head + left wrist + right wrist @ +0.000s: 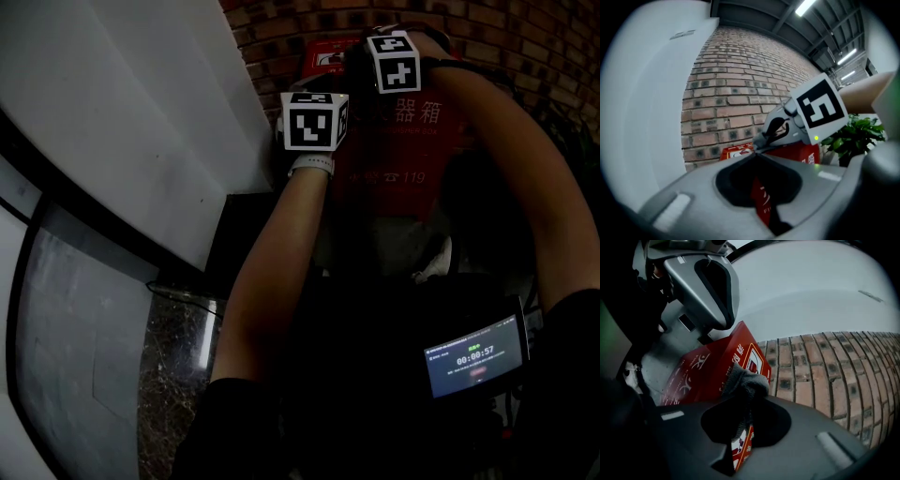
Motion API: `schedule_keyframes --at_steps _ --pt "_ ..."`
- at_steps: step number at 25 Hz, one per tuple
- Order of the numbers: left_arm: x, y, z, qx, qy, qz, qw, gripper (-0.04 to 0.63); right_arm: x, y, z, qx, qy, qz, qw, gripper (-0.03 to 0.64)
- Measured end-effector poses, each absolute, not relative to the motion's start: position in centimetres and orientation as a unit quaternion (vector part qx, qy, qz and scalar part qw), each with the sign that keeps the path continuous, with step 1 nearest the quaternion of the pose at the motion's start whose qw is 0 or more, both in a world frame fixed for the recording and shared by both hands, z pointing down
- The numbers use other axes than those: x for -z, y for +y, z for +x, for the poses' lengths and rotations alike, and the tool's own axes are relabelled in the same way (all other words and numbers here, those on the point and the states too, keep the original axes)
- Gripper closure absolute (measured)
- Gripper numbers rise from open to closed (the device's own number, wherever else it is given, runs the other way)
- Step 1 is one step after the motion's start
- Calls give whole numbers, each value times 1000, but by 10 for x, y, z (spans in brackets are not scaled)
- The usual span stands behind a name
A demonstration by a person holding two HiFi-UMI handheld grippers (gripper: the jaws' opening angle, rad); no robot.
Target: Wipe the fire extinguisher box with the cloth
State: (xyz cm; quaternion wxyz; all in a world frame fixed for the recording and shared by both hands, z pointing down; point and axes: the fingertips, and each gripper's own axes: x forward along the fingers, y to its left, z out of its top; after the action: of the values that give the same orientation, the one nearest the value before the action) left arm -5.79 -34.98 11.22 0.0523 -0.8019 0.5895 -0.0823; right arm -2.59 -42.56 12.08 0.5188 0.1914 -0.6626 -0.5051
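One cloth (746,380), pinched by right gripper (750,398), at fire extinguisher box (701,371) — left gripper (756,153) closed

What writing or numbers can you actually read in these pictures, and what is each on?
"器箱": on the red fire extinguisher box.
"119": lower on that box.
"00:00:57": on the small screen.
"FI": on the box front, rest hidden.
Other print on box and screen: too blurred.

A brick wall (731,89) beside a white panel (122,112), a leafy plant (855,136), a lit screen (476,356), strip lights (806,5) overhead
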Motion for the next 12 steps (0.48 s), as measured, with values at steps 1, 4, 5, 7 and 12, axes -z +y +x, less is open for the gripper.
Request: schedule_keyframes --at_steps 1,4,5,7,12 --pt "-111 -350 -53 83 588 -803 54 592 -121 -426 -20 504 -662 193 520 588" --pt "-107 -350 -36 83 583 -806 56 592 -121 -427 -2 499 -663 198 521 588" --pt "-107 -352 -31 84 581 -808 57 592 -121 -428 5 497 -663 200 522 588" --pt "-109 -355 -21 87 578 -810 56 592 -121 -429 19 493 -664 205 524 588" --pt "-113 -356 4 97 568 -815 57 592 -120 -433 51 487 -661 218 528 588"
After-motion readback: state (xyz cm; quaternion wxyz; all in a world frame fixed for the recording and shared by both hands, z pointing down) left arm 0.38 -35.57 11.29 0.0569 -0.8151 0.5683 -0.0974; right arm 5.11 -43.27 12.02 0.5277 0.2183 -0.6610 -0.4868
